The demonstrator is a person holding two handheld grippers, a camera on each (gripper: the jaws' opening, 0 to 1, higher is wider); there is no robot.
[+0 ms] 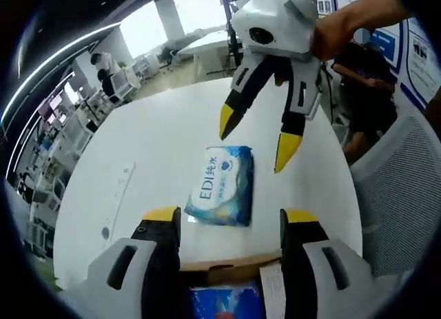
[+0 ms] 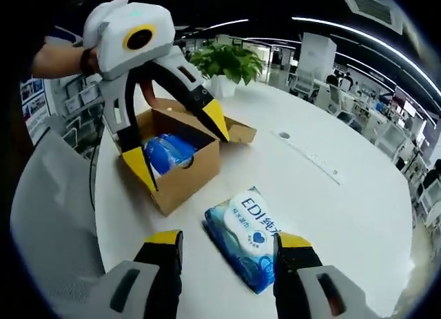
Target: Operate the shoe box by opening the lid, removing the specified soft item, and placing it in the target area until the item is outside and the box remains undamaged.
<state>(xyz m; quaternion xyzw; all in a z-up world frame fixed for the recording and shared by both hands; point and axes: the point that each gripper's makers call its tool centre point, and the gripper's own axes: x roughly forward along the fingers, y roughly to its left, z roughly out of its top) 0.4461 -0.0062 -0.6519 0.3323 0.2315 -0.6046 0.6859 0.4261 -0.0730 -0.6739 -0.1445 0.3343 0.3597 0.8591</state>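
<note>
Brown cardboard shoe box (image 2: 180, 169) open, blue-white soft tissue pack (image 2: 252, 236) already out on round white table (image 2: 344, 195) just beside box; left gripper (image 2: 180, 150) and right gripper (image 1: 258, 141) both spread, empty, task near done

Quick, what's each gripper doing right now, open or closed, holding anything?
Left gripper: open, empty, over the cardboard box.
Right gripper: open, empty, above the tissue pack.
</note>
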